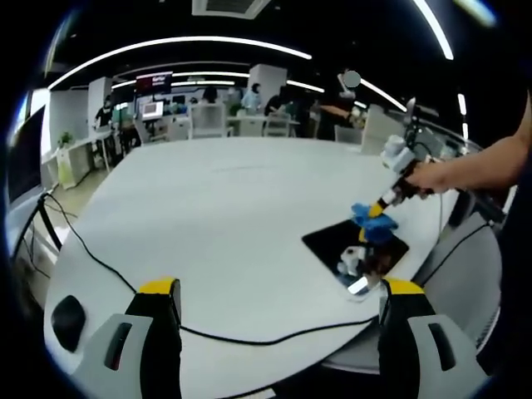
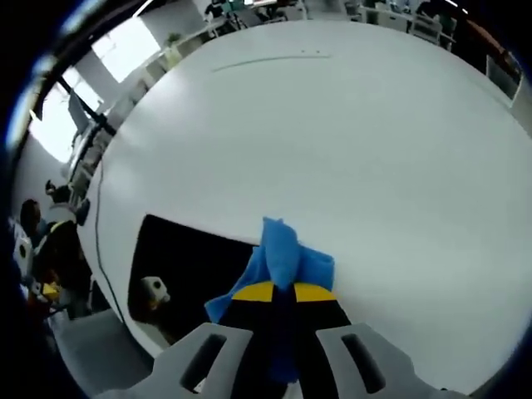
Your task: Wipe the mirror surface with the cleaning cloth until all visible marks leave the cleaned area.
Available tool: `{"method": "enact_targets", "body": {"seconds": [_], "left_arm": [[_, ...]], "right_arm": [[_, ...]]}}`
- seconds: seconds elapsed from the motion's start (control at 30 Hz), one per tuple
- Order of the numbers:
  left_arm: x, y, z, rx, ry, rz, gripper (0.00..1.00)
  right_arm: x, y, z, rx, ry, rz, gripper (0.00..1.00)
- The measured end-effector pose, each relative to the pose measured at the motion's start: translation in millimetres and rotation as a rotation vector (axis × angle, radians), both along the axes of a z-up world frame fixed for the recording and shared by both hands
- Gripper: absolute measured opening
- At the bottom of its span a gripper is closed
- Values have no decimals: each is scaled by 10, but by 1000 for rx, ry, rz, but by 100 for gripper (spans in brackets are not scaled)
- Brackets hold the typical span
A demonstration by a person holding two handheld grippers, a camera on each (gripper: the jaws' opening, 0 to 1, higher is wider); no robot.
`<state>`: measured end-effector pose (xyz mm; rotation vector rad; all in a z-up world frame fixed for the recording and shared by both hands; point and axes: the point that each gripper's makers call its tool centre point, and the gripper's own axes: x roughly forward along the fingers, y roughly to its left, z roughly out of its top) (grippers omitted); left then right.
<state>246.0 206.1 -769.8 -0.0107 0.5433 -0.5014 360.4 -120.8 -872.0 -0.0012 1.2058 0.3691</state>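
Note:
The mirror [image 1: 349, 245] lies flat near the right edge of the white table [image 1: 224, 208], dark and showing reflections. A blue cleaning cloth [image 1: 374, 223] rests on its far corner, pinched by my right gripper [image 1: 380, 208], which a person's hand [image 1: 432, 176] holds from the right. In the right gripper view the yellow-tipped jaws of the right gripper [image 2: 284, 293] are shut on the cloth [image 2: 283, 249], which sits at the mirror's [image 2: 187, 266] edge. My left gripper [image 1: 281, 291] hovers open above the table's near side, well short of the mirror, with nothing between its jaws.
A black cable [image 1: 100, 262] snakes across the table's near left and under the left gripper. A small black object [image 1: 66, 320] lies at the near left edge. Chairs and desks [image 1: 208, 120] with people stand beyond the far edge.

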Motion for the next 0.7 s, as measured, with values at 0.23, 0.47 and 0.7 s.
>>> {"method": "enact_targets", "body": {"seconds": [0.23,0.47,0.7], "left_arm": [[-36,3,1,7,7,-2,100],[-50,20,-8,6,4,6,100],[-72,-8,-34,2,3,3,100]], "right_arm": [[10,162,5,-2,14,28,1],[4,271,8,-27,26,62,1],[-5,448,22,-28,34,68,1]]}}
